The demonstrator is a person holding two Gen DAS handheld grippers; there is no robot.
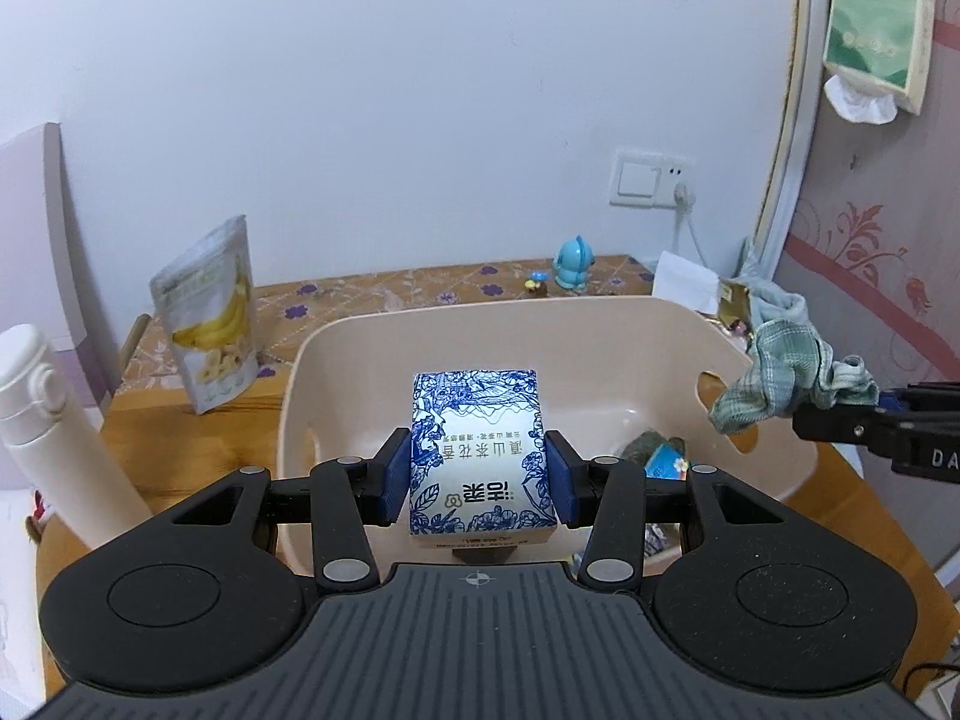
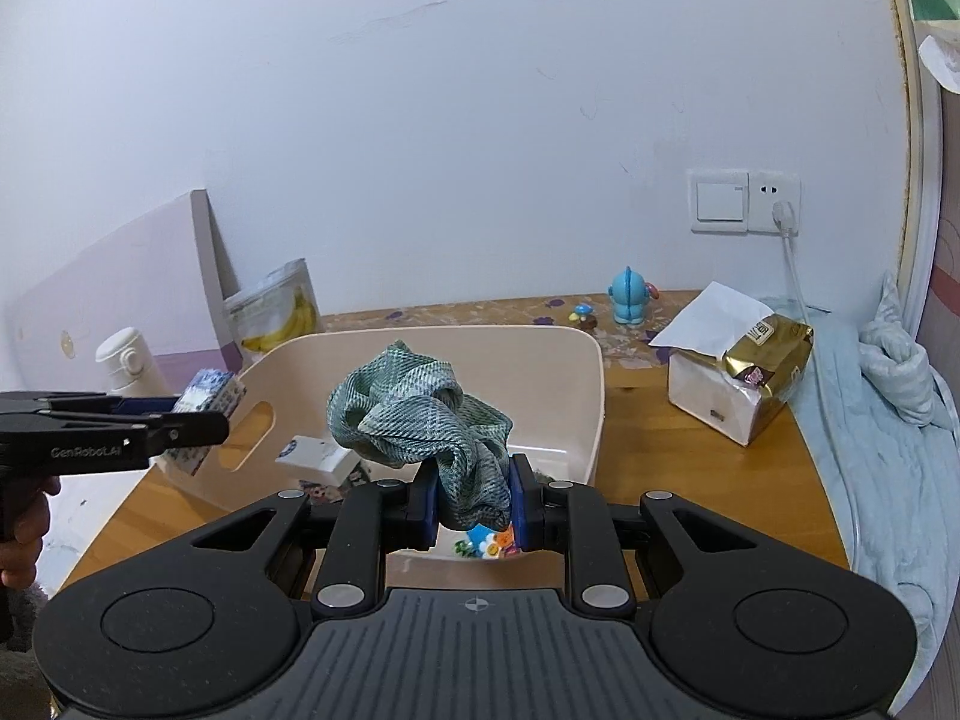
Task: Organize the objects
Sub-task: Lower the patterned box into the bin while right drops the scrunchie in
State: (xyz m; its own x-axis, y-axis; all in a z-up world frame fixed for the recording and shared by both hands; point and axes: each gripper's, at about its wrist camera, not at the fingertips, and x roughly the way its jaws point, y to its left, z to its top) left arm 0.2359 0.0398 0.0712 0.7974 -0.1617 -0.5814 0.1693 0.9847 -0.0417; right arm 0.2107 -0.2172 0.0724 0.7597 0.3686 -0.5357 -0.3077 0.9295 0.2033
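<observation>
The left gripper (image 1: 478,474) pinches the box (image 1: 478,456) and the right gripper (image 2: 471,501) pinches the cloth (image 2: 420,414), both held above the bin (image 2: 591,384) ahead of the jaws, apparently for dropping in.

Your left gripper (image 1: 477,471) is level, its blue pads (image 1: 393,477) clamped on something. Your right gripper (image 2: 472,501) is level too, pads (image 2: 427,504) pinched tight around its load.

home bedroom | bedding (image 2: 888,420) | toy figurine (image 2: 630,295) | wooden table (image 2: 690,450)
</observation>
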